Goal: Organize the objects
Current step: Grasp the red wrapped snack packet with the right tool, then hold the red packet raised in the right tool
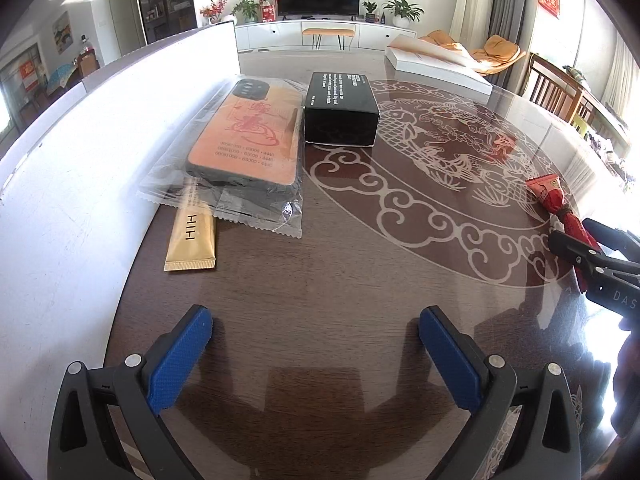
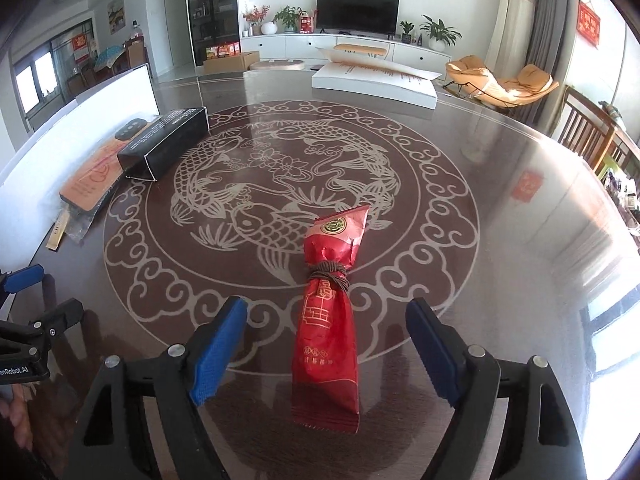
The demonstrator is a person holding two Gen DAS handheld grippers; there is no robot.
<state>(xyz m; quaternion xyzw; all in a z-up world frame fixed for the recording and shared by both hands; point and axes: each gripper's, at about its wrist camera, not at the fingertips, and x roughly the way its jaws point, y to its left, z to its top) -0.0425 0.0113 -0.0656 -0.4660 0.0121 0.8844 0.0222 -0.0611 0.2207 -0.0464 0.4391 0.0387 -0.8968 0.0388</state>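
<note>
A red packet (image 2: 330, 320) tied with brown cord lies on the round table, between the fingers of my right gripper (image 2: 326, 340), which is open around it without touching. It shows at the right edge of the left wrist view (image 1: 554, 200). My left gripper (image 1: 316, 344) is open and empty above bare table. Ahead of it lie an orange phone case in a clear bag (image 1: 244, 140), a black box (image 1: 340, 110) and a gold sachet (image 1: 192, 244) partly under the bag.
A tall white board (image 1: 80, 152) stands along the table's left side. A white flat box (image 2: 374, 84) lies at the far edge. The table top (image 2: 500, 200) has a carp pattern under glass. Chairs (image 2: 592, 140) stand at the right.
</note>
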